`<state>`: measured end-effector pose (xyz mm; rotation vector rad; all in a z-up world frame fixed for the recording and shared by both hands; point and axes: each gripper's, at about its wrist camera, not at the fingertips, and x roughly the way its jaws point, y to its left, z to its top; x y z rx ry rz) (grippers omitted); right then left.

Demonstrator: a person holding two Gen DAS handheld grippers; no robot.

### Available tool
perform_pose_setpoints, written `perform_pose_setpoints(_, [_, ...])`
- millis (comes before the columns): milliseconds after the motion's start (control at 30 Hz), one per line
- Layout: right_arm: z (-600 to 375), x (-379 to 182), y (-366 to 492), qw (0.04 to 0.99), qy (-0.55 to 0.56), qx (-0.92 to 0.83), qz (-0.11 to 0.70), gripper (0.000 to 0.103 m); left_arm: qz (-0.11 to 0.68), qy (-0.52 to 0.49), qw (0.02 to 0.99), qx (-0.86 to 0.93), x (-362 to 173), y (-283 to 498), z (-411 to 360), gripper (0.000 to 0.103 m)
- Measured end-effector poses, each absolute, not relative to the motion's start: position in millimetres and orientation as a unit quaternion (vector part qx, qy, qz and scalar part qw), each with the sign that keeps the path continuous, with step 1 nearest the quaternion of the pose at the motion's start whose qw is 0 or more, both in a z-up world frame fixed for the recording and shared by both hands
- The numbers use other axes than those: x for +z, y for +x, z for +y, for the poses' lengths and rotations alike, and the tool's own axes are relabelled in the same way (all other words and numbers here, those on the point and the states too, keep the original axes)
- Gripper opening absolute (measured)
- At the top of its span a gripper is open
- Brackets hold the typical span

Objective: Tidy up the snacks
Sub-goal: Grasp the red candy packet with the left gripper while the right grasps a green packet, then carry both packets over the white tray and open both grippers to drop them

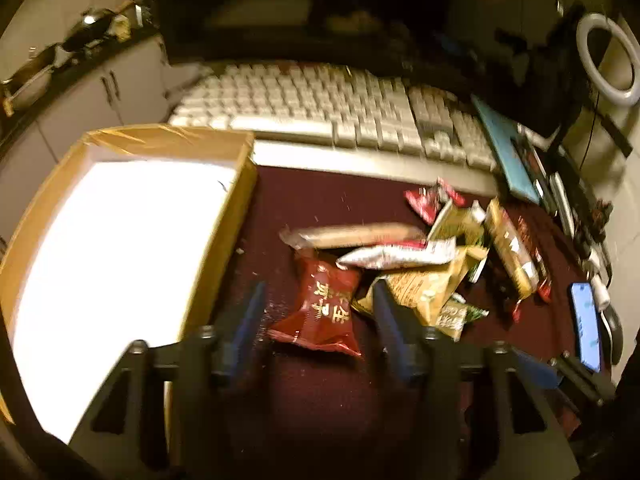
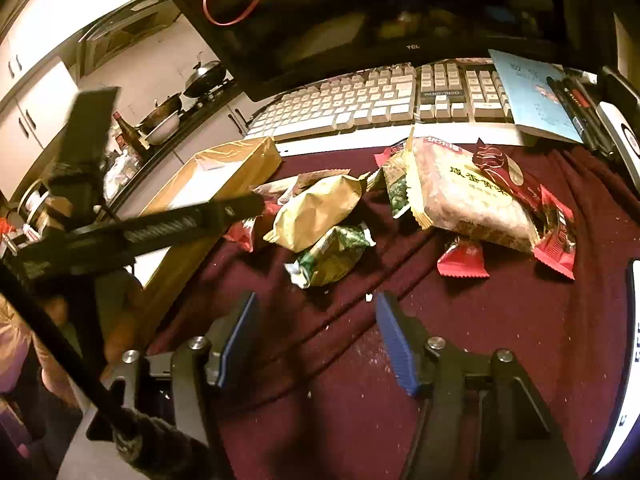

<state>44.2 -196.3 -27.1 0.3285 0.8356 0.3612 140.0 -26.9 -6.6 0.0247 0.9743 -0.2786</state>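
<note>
A pile of snack packets lies on a dark red cloth point(image 1: 304, 200). In the left wrist view, my left gripper point(image 1: 318, 292) is open, its blue-padded jaws either side of a red packet point(image 1: 324, 312) that lies flat. Behind it are a long tan packet point(image 1: 356, 235), a silver packet point(image 1: 400, 254) and yellow-green ones point(image 1: 428, 284). An open cardboard box point(image 1: 240, 184) with a bright white floor stands to the left. In the right wrist view, my right gripper point(image 2: 314, 304) is open and empty, short of a green packet point(image 2: 334, 254). A gold packet point(image 2: 320, 208) and a large biscuit packet point(image 2: 464, 196) lie beyond.
A white keyboard point(image 1: 320, 104) and a monitor point(image 2: 360, 8) stand behind the cloth. A blue book point(image 2: 532, 92) and pens lie at the right. A phone point(image 1: 586, 324) lies at the cloth's right edge. The left gripper's arm point(image 2: 140, 232) crosses the right wrist view at left.
</note>
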Motion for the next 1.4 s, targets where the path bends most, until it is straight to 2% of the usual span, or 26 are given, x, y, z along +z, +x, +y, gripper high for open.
perform_pose_setpoints(33, [-197, -27, 46, 0.884, 0.161, 0.174, 0.402, 0.057, 0.475, 0.011, 0.869, -0.137, -10, 141, -27, 0.034])
perform_pose_setpoints(167, [-197, -27, 60, 0.877, 0.185, 0.174, 0.409, 0.052, 0.479, -0.002, 0.867, -0.141, -14, 134, -23, 0.029])
perform_pose_setpoints(367, [-191, -33, 73, 0.865, 0.206, 0.154, 0.430, 0.038, 0.482, -0.045, 0.864, -0.138, -11, 99, -5, 0.028])
perform_pose_setpoints(500, [-190, -43, 75, 0.860, 0.220, 0.134, 0.440, 0.024, 0.483, -0.055, 0.864, -0.135, -14, 84, -1, 0.028])
perform_pose_setpoints(533, [-191, -42, 72, 0.861, 0.225, 0.136, 0.435, 0.014, 0.481, -0.055, 0.865, -0.132, -13, 82, 0, 0.028])
perform_pose_setpoints(1033, [-219, -12, 23, 0.895, 0.223, 0.109, 0.371, 0.010, 0.457, -0.108, 0.869, -0.155, 5, 51, 15, 0.028])
perform_pose_setpoints(1167, [-202, 5, 19, 0.902, 0.208, 0.164, 0.341, 0.010, 0.431, -0.129, 0.882, -0.141, 25, 42, 32, 0.028])
perform_pose_setpoints(1400, [-131, 11, 50, 0.874, 0.182, 0.281, 0.351, 0.010, 0.399, -0.140, 0.904, -0.056, 39, 42, 85, 0.028])
